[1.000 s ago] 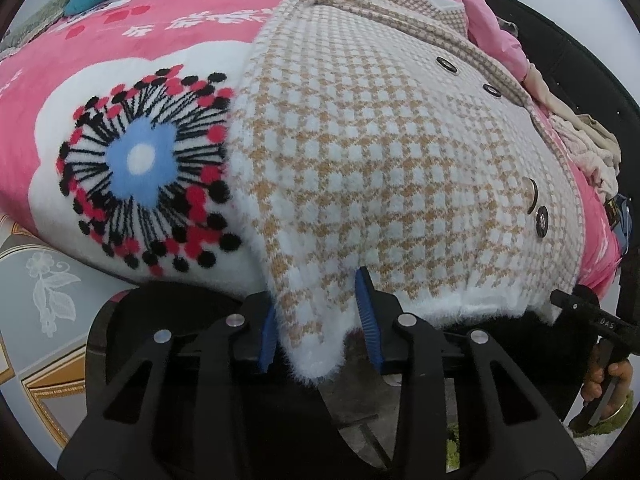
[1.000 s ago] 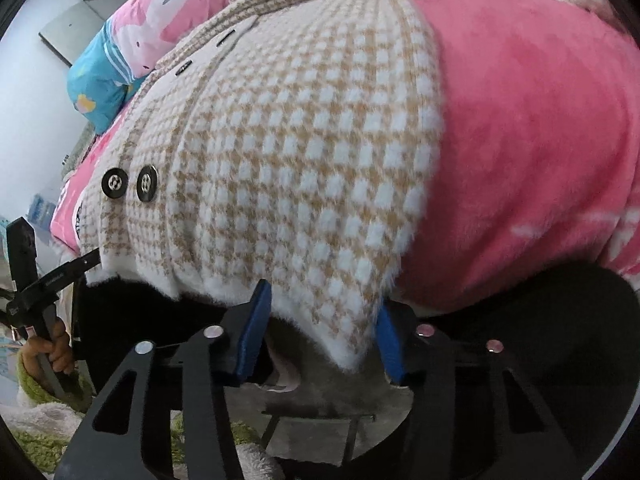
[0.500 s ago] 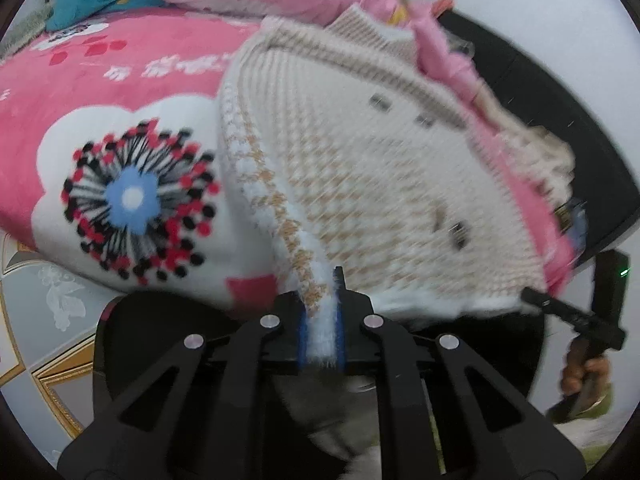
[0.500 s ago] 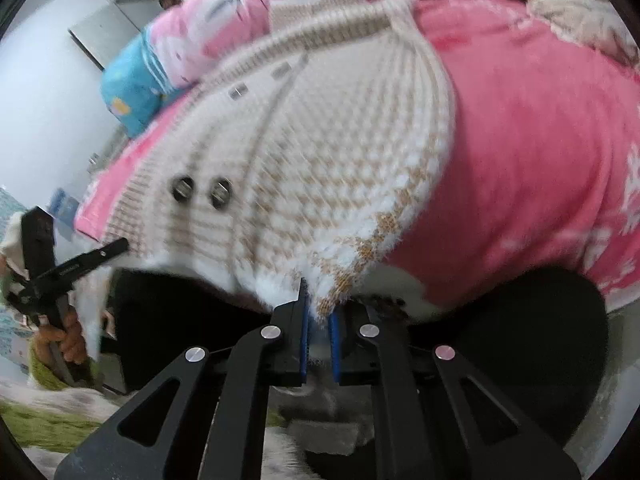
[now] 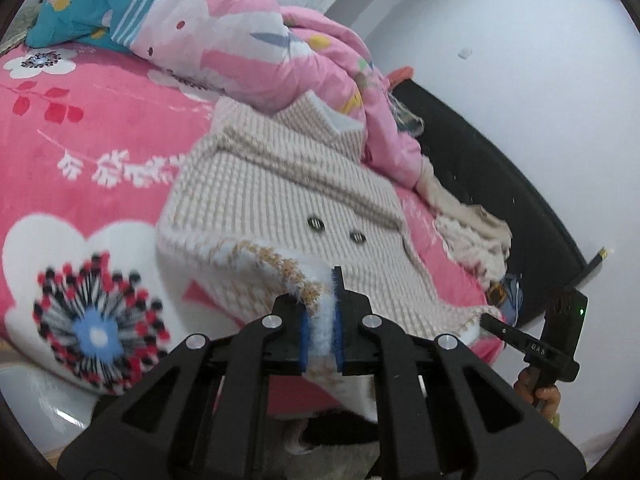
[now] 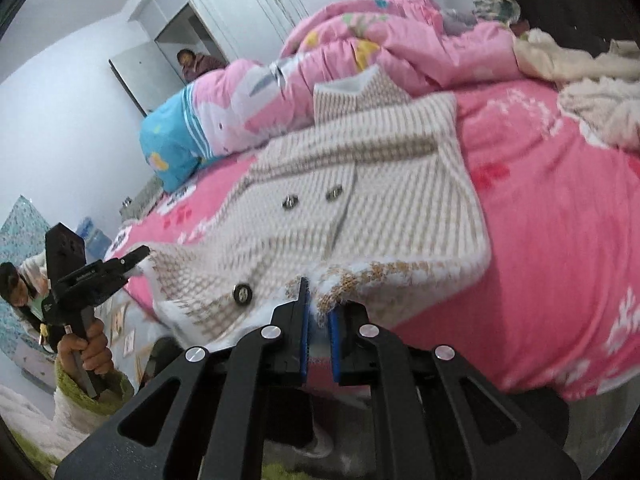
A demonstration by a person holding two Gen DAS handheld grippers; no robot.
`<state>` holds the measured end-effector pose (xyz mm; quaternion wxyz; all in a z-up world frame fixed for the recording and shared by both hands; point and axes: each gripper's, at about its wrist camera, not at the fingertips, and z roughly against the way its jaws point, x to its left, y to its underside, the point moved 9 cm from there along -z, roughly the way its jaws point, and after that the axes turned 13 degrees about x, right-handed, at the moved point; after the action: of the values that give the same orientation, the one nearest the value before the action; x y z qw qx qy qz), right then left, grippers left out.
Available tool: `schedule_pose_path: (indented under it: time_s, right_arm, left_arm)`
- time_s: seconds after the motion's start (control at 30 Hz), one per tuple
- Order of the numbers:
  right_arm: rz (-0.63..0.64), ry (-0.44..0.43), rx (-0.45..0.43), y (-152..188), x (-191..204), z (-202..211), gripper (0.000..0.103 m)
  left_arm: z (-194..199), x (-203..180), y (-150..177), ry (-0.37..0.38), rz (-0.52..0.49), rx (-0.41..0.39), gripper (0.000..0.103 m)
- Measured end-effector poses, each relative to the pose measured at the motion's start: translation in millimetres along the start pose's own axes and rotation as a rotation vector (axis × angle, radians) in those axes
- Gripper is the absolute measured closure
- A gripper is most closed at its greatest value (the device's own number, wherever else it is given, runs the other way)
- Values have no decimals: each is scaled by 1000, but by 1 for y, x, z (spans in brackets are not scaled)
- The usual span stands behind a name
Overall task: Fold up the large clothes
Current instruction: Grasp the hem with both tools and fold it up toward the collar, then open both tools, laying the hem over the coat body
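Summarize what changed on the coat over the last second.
Both hand-held grippers, left and right, closed on the coat hem's two corners and lifted it off the bed edge. Collar end, buttons and quilt stayed put.

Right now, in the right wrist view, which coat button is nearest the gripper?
The lone dark button beside the right gripper, near the lifted hem; the other two sit higher.

Coats: one (image 5: 280,200)
Coat buttons visible: three (image 6: 242,293)
Grippers: two (image 5: 320,320) (image 6: 318,320)
Blankets: one (image 5: 100,140)
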<state>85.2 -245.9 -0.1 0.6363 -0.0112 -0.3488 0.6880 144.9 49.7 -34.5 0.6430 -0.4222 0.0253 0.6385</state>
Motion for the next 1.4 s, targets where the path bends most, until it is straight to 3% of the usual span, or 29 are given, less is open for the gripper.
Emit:
schedule_pose_path:
  time_s: [0.33,0.5,0.63,0.73,0.8,0.9,1.03,1.17,1.27,1.4]
  right_arm:
    - [7,9,-94,-94,-21,-22,95]
    - [-41,16,-117,-136,-50,-49,95]
    - [-118,25,-98,-154,-85,-85,94]
    - [-218,3,-41,-155,-116,-119,93]
    - [-272,-5,6,-148,-131,-137,91]
    - [-294,-14,24,-141,-137,-143,80]
    - [-296,-27,-2,-139,-136,-130,49]
    - [-303,18,-3,-132,-135,-118,44]
    - [-298,83,-2,-119,-136,-105,32]
    - [-281,116,25,-97,-134,-95,32]
  left_arm:
    - [-18,36,-67,-7,99,-70,95]
    - [-44,55,-105,-95,97,-72,94]
    - [-78,82,-121,-147,125,-31,91]
    - [-103,99,-126,-155,166,25,82]
    - [-109,107,-130,-174,198,31,58]
    - [-96,106,-137,-177,179,-23,45]
    - [-76,99,-139,-185,161,-53,42]
    - [-65,85,-123,-195,119,-37,42]
    - [-65,74,-101,-211,86,4,42]
    - [-65,62,-66,-231,44,75,42]
